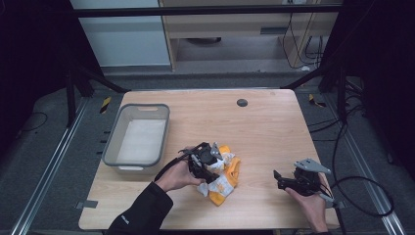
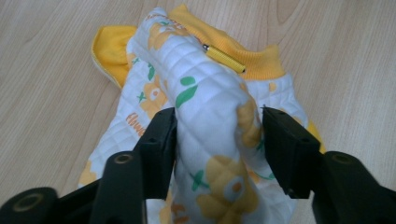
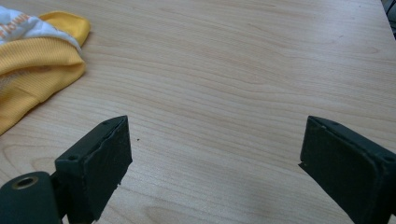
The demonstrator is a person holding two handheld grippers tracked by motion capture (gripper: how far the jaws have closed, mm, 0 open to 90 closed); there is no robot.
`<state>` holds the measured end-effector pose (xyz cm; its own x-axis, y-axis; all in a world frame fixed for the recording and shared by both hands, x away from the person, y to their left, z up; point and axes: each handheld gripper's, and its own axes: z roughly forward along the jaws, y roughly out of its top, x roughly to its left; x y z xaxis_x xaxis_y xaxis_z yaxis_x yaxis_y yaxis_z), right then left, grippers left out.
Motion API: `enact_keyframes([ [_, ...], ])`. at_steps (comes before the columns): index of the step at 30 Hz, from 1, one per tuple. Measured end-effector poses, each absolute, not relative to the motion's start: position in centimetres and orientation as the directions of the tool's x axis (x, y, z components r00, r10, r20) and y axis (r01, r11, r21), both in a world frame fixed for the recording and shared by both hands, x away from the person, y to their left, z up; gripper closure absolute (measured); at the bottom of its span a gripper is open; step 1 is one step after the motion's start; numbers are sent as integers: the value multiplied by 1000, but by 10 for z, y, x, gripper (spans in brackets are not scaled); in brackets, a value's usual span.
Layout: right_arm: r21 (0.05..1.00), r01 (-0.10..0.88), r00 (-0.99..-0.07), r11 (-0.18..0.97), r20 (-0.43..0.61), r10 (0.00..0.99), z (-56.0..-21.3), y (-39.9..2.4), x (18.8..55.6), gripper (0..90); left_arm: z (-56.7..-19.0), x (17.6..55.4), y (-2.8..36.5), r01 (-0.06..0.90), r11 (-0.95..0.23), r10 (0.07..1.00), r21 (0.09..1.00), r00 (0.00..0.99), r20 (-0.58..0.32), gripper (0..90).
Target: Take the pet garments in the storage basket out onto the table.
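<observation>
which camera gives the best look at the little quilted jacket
The left gripper view: the quilted jacket sits close up between its jaws, print and zipper clear. The high view shows it small; the right gripper view catches a yellow edge.

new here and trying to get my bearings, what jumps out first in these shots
The white quilted garment with yellow flowers and yellow ribbed trim lies crumpled at the wooden table's near middle, a fold between the left gripper's parted jaws. An empty grey plastic bin sits at the left.
</observation>
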<state>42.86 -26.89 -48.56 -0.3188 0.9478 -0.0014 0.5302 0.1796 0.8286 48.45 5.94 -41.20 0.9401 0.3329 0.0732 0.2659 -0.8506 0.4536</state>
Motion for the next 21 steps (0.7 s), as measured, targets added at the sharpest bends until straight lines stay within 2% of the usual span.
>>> enact_keyframes([
  [1,829,530,-318,177,0,948,-486,-269,429,88,-411,484,60,268,-847,337,458,939,74,388],
  [9,828,533,-319,175,5,948,-486,-268,428,86,-400,479,72,291,-809,383,510,920,82,264],
  [21,829,529,-318,179,-1,948,-486,-269,428,84,-395,473,99,329,-745,447,580,892,68,233],
])
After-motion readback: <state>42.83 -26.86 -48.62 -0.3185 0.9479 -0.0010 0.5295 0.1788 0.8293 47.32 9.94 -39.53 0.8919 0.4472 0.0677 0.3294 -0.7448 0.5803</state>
